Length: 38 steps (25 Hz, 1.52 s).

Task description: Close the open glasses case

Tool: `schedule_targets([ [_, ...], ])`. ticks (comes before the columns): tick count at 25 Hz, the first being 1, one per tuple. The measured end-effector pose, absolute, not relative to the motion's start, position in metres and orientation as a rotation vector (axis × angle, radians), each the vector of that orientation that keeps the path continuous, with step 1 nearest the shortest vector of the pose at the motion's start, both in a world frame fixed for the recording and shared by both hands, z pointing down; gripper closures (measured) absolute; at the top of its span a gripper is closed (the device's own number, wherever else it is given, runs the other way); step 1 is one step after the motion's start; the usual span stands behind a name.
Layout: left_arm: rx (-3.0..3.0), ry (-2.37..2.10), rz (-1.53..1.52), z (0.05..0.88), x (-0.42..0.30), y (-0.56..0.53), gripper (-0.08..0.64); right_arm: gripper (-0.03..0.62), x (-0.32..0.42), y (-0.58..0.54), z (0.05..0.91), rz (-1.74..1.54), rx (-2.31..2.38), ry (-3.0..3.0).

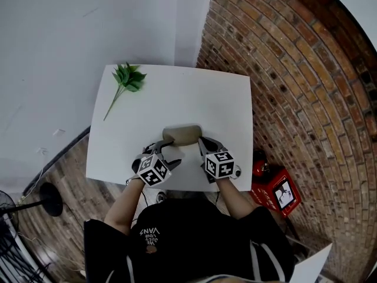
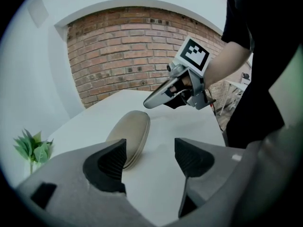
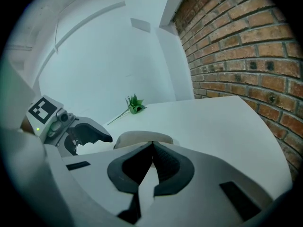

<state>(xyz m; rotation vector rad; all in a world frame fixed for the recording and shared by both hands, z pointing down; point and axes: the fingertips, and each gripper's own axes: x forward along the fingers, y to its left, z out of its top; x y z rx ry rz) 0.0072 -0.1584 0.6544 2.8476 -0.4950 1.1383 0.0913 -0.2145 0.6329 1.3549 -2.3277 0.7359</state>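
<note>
Far out beyond the left tool (image 2: 150, 149), toward the far left corner of the bench (image 1: 224, 99), a green sprig (image 1: 126, 81) is lying flat on the white top. We are holding the left tool angled down at the bench, its jaws standing moderately apart and gripping nothing; bare bench is showing between the pads. The glasses case (image 1: 182, 133) is lying on the bench just ahead of this tool, with its near end running in behind the tool's left-hand jaw. Whether jaw and case are touching we cannot tell. The beige case is looking shut, lid down on its base, with only a thin seam showing along its edge. It is sitting between our two tools, one near each end. We are holding the right tool (image 3: 152, 148) with its jaws pressed together, tips meeting and nothing caught between them, and the case is lying just beyond those closed tips. To the right of the right tool a brick wall (image 1: 294, 87) is running along the bench's edge. Lower down beside that wall, a red box (image 1: 277, 193) is sitting on the floor.
</note>
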Motion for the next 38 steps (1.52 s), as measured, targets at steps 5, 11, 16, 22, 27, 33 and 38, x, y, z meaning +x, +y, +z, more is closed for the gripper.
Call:
schedule_targets([
  [5,2.914,-0.606,1.086,0.638,0.002,-0.157,0.276,0.592,0.092,-0.199,0.624,0.72,1.404,-2.333],
  [11,2.952,-0.728,0.971,0.619,-0.008,-0.146,0.337,0.592,0.089,-0.174,0.61,0.716,1.455,-2.36],
  [16,2.945,-0.87,0.799,0.589,-0.024,-0.137,0.429,0.592,0.084,-0.151,0.596,0.722,1.511,-2.386],
  [22,2.983,-0.965,0.658,0.561,-0.044,-0.119,0.549,0.592,0.073,-0.124,0.576,0.723,1.555,-2.456],
  [27,2.924,-1.022,0.553,0.555,-0.069,-0.1,0.55,0.592,0.06,-0.101,0.562,0.721,1.594,-2.494],
  [33,2.86,-1.029,0.508,0.56,-0.099,-0.077,0.55,0.592,0.045,-0.073,0.554,0.677,1.62,-2.499],
  [38,2.831,-1.05,0.464,0.559,-0.12,-0.063,0.551,0.594,0.039,-0.054,0.557,0.664,1.639,-2.478],
])
